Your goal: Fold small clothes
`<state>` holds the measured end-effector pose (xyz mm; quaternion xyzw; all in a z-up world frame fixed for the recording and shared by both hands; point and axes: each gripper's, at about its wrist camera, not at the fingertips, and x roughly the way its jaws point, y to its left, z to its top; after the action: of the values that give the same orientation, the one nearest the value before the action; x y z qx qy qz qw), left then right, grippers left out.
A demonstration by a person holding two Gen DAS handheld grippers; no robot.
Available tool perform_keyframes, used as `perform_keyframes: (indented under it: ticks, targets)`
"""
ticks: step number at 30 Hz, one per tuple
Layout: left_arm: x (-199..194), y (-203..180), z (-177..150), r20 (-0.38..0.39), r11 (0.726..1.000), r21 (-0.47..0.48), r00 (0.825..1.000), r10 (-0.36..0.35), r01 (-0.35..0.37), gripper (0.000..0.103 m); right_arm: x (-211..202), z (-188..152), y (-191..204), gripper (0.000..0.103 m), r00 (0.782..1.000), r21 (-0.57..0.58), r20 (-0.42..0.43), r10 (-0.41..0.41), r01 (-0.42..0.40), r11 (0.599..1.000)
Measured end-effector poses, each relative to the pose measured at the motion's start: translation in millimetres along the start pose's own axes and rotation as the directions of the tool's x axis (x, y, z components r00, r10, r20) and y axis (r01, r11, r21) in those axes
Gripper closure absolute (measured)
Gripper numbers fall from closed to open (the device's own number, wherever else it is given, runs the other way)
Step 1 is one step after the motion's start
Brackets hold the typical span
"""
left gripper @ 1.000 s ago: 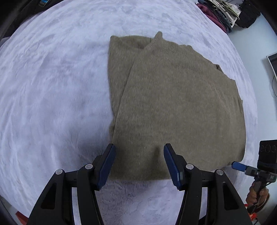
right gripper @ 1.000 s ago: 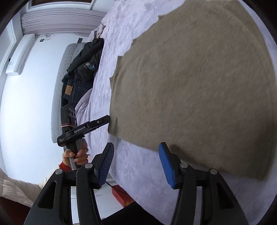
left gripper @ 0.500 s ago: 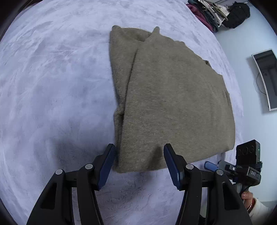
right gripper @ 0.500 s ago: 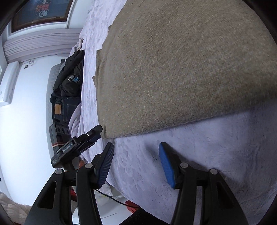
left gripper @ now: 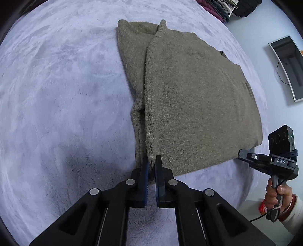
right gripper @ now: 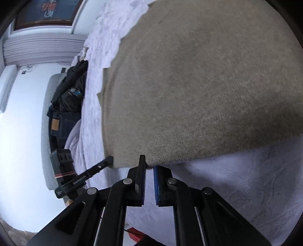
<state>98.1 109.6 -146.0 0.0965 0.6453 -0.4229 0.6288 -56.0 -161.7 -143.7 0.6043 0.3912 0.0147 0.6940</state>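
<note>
Folded olive sweater on bed

A plain olive-brown knitted sweater fills the centre of the left wrist view, with faint ribbing at its upper edge; it spreads the same dull khaki across the upper right of the right wrist view. Under it lies a pale lavender-grey plush bedspread, mottled by its nap. The black left gripper and black right gripper carry bright blue pads. At the upper right of the left wrist view sits a maroon and dark pile of clothes.
</note>
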Motion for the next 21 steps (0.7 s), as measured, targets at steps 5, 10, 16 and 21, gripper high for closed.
perform_keyframes:
  ticks: [5,10,16,21]
  targets:
    - [-10,3,-11,0.041,0.999,-0.039,0.999,0.035,-0.034,0.091,5,-10,-25,0.100,0.999,0.051,-0.019,-0.041,0.042,0.998]
    - [-28,3,-17,0.096,0.981,-0.109,0.980,0.173,-0.162,0.040,-24,-11,-24,0.095,0.997,0.040,0.006,-0.080,0.080,0.996]
    - [-36,-5,-16,0.112,0.976,-0.116,0.974,0.198,-0.185,0.036,-105,1,-28,0.042,0.950,0.043,0.224,-0.218,0.214,0.976]
    - [-29,-36,-7,0.142,0.981,-0.079,0.972,0.188,-0.178,0.034,-142,22,-65,0.042,0.915,0.203,0.298,-0.272,0.218,0.955]
